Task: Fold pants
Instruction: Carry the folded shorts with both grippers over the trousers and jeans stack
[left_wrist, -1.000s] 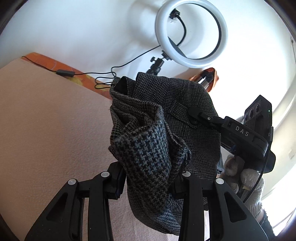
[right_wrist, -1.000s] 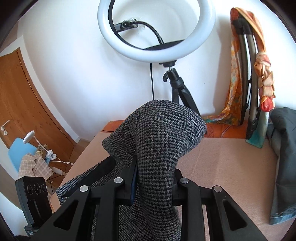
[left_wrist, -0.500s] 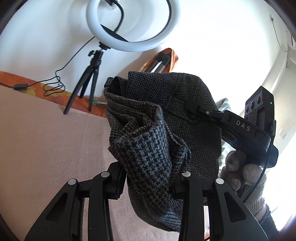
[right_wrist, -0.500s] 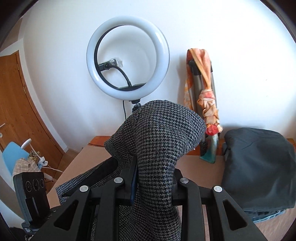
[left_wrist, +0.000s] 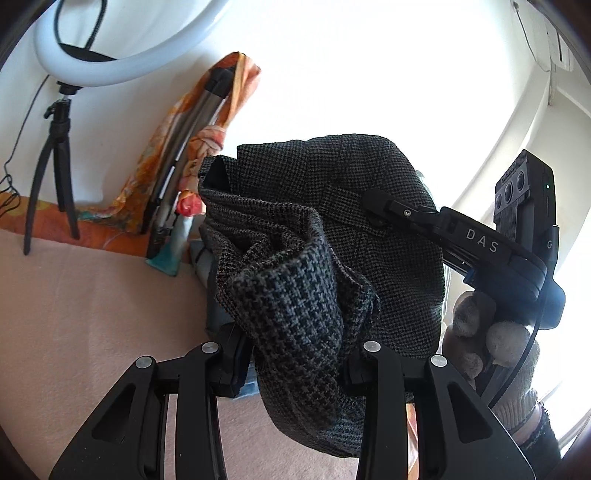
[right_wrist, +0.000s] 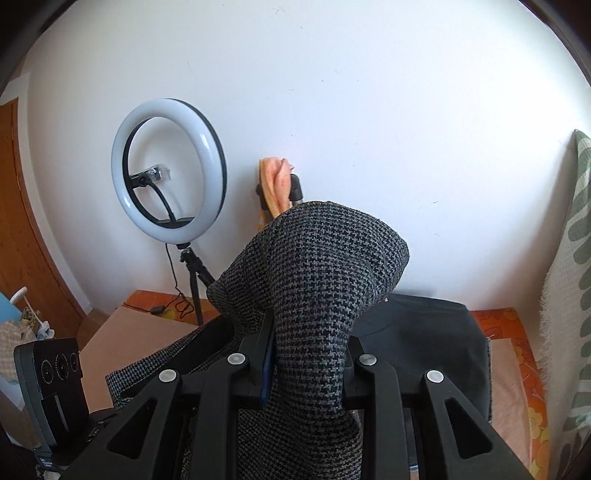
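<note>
Overhead, so to speak, a white wall (right_wrist: 369, 110) fills most of the right wrist view, and a peach-covered bed (left_wrist: 92, 314) spreads from 7 to 10 o'clock in the left wrist view. Folded dark clothing (right_wrist: 424, 343) lies on the bed at 4 o'clock in the right view. The houndstooth pants (left_wrist: 295, 295) hang lifted off the bed, bunched at the centre of both views. A ring light (right_wrist: 168, 170) on a tripod stands at 9 o'clock of the right view. An orange scarf (left_wrist: 207, 122) draped over poles leans on the wall at 11 o'clock in the left view.

Left hand-held gripper (left_wrist: 295, 354): its jaws pinch a thick fold of the pants at 6 o'clock. Right hand-held gripper (right_wrist: 306, 365): likewise clamped on a bunch of the pants; in the left view its fingertips (left_wrist: 376, 201) bite the cloth at 2 o'clock, carried by a gloved hand (left_wrist: 484, 343) at 4 o'clock.
</note>
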